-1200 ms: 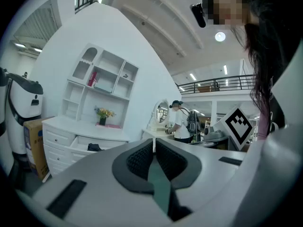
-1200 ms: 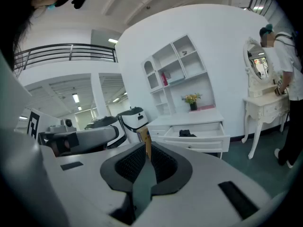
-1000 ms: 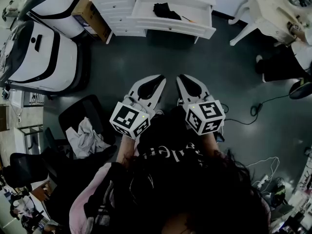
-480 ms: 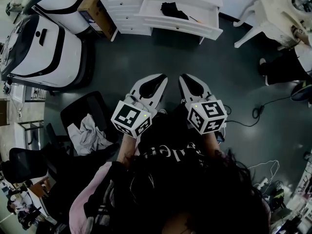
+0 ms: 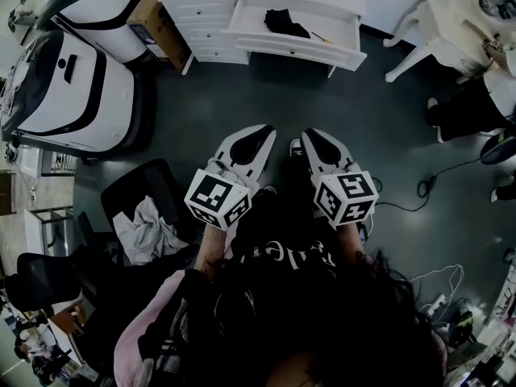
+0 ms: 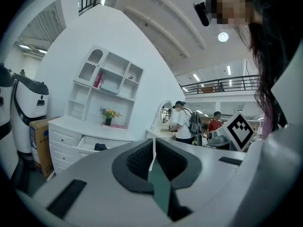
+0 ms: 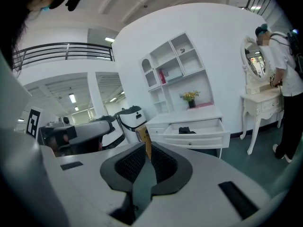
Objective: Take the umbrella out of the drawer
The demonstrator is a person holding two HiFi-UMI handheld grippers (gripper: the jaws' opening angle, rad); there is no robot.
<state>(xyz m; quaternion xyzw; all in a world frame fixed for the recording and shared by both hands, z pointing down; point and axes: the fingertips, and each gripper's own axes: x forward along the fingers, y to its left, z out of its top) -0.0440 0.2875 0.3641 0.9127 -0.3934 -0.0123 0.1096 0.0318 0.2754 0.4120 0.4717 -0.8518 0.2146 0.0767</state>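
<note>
The black folded umbrella lies in the open drawer of a white dresser across the dark floor, far from both grippers. It also shows as a small dark shape, the umbrella in the left gripper view and the umbrella in the right gripper view. My left gripper and right gripper are held side by side in front of the person's body and point toward the dresser. Both are shut with nothing between their pads. The left gripper and right gripper show their tips meeting.
Large white machines and a cardboard box stand left of the dresser. A black chair with a cloth is near my left side. A white dressing table, a person and a floor cable are at the right.
The two grippers stay shut and side by side. The view has shifted a little, and a shoe now shows between the grippers on the floor.
</note>
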